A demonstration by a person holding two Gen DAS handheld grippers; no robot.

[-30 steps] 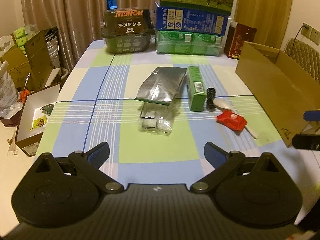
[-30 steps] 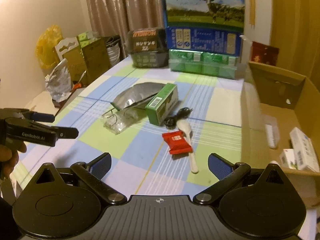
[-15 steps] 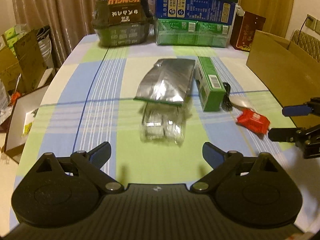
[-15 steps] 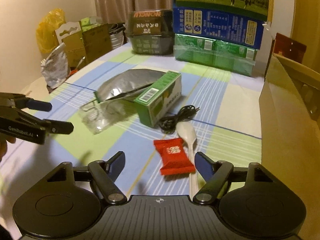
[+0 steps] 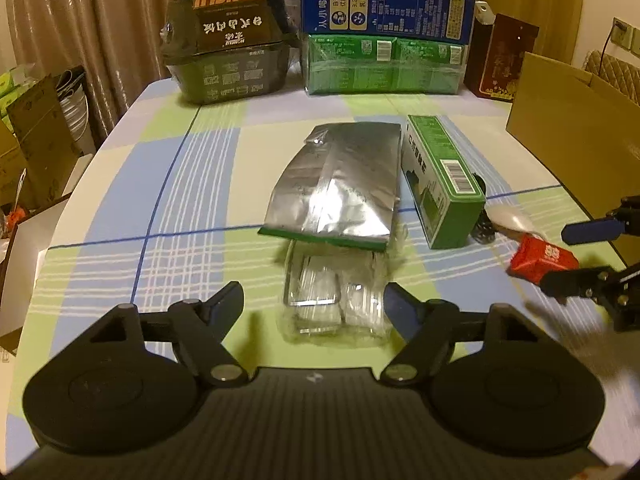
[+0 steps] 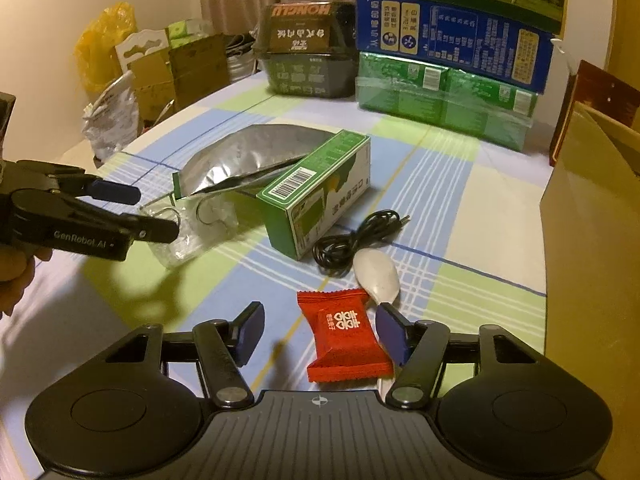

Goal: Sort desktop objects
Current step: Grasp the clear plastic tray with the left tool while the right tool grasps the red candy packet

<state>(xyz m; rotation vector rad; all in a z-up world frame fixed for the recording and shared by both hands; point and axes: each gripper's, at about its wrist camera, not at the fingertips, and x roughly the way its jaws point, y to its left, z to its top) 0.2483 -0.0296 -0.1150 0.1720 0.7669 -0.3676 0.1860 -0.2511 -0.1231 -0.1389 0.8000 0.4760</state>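
Observation:
A red candy packet (image 6: 344,334) lies on the checked tablecloth between the open jaws of my right gripper (image 6: 322,332); it also shows in the left wrist view (image 5: 542,258). A white spoon (image 6: 378,276), a black cable (image 6: 352,236), a green box (image 6: 316,196) and a silver pouch (image 6: 244,160) lie beyond. My left gripper (image 5: 312,306) is open, its jaws either side of the near end of a clear plastic bag (image 5: 334,300) that sticks out from under the silver pouch (image 5: 340,184).
A brown cardboard box (image 6: 592,216) stands at the right table edge. A dark food box (image 5: 228,44), green cartons (image 5: 384,62) and a blue carton (image 5: 384,6) stand at the back. Open cartons stand on the floor left (image 5: 36,140).
Both grippers have moved forward and lower. The right one's jaws now flank the red packet; the left one has come up to the clear bag. Both stayed open.

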